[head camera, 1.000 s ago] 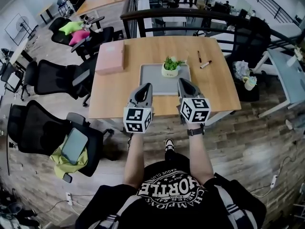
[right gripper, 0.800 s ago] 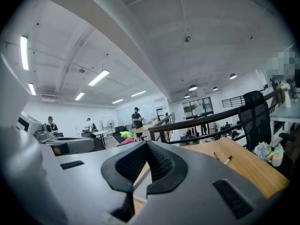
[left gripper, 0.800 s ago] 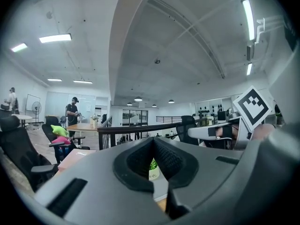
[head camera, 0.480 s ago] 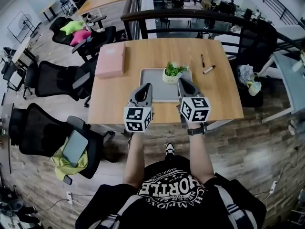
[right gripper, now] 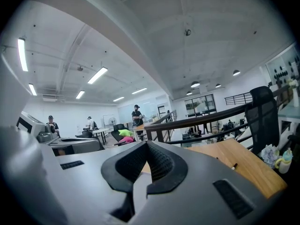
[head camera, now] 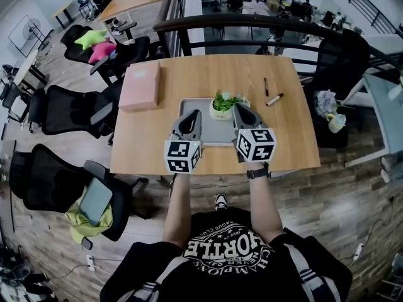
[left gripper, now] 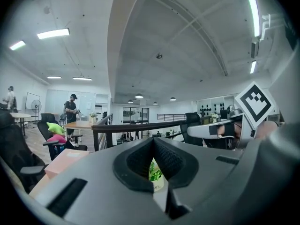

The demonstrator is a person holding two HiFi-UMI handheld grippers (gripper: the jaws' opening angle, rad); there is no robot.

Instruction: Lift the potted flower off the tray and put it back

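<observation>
The wooden table (head camera: 189,80) carries a flat pink box (head camera: 140,87) near its far left corner and a grey tray (head camera: 217,132) at the middle, close to the near edge. To the tray's right, well apart from the box, lie a dark pen (head camera: 265,85) and a white marker (head camera: 274,99).

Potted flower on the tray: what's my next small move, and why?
Probably open the right claw before closing in. It and the left claw are both shut and empty, and the potted flower stands untouched on the tray, nearest the right claw's tip.
</observation>
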